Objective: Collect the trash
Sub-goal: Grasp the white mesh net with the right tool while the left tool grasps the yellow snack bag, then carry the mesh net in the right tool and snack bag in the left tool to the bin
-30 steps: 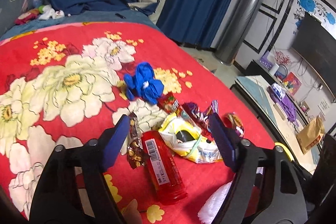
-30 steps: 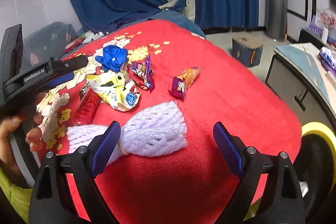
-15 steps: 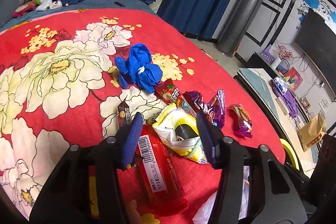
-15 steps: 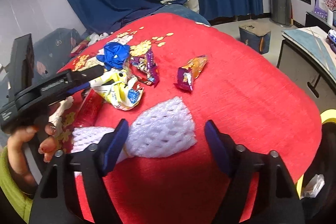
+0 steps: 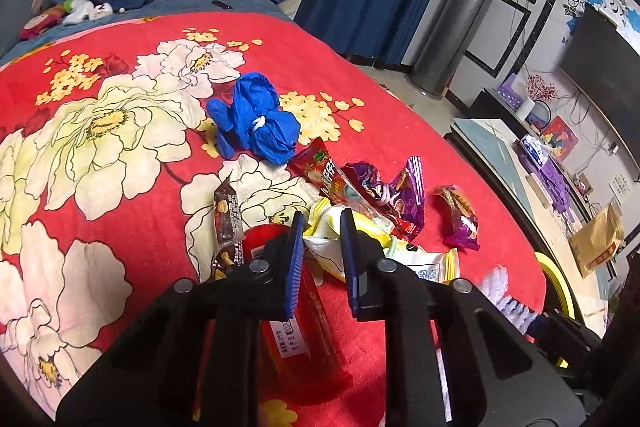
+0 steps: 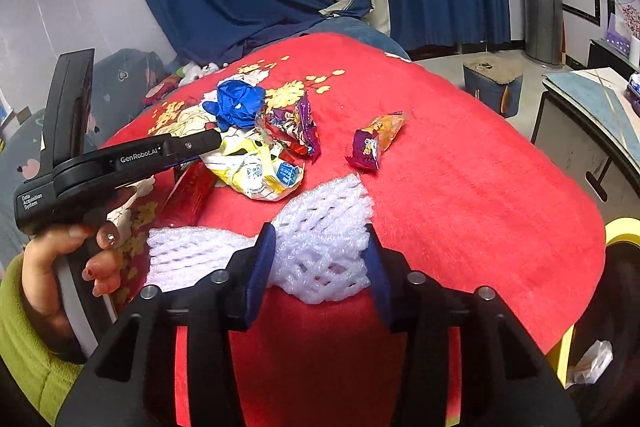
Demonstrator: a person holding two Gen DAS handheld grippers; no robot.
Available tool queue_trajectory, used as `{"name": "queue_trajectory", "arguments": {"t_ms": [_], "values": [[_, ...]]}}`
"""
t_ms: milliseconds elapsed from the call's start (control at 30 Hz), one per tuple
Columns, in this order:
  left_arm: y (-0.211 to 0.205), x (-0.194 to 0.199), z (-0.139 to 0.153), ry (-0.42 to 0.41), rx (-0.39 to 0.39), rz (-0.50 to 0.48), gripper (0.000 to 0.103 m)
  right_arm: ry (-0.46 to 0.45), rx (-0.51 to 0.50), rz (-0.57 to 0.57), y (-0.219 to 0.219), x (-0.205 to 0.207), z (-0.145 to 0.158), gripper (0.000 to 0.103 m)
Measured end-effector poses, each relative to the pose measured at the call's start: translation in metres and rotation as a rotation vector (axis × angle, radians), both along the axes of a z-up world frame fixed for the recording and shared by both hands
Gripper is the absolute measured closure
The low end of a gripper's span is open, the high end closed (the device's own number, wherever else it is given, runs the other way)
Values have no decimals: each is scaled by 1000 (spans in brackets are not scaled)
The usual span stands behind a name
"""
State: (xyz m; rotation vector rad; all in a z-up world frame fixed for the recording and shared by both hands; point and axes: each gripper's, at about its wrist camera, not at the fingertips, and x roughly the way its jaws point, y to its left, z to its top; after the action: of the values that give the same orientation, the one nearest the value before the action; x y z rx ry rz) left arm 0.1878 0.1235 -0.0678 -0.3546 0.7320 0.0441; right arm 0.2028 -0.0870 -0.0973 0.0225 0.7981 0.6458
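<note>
Barely begun, by the look of it — every piece of litter visible lies on the red floral blanket [image 5: 120, 211], nothing visibly binned. Left gripper [image 5: 322, 223] narrowed to a slim gap around the crumpled edge of the yellow-and-white wrapper [image 5: 362, 227], at the heap in the blanket's middle; whether actually pinched or just bracketed, cannot tell. Right gripper [image 6: 320, 249] about half open, blue pads flanking the white foam net [image 6: 320, 239] near the blanket's front edge, touching or nearly so, not visibly squeezing it. Net's long axis roughly crosswise to that gripper, flared end toward the blanket's right edge, narrow end trailing toward the left.

Left to gather: the blue crumpled bag [image 5: 256, 119] toward the far edge, the purple wrappers [image 5: 400, 187], the orange-and-purple packet [image 6: 376, 139] lying apart toward the right edge, the brown wrapper [image 5: 228, 215], and the red bottle [image 5: 300, 319] — long axis running from the near edge toward the heap.
</note>
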Motion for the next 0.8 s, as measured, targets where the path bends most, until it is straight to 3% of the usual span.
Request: {"name": "queue_trajectory", "arguments": {"t_ms": [333,800], "values": [[-6,-11,13,-32,-28,-31,93,-7,9,-2,-7,-8,6,70],[-32,-31,54,-143,45,-66,93,-75,41,6,-21,-19,32,82]]}}
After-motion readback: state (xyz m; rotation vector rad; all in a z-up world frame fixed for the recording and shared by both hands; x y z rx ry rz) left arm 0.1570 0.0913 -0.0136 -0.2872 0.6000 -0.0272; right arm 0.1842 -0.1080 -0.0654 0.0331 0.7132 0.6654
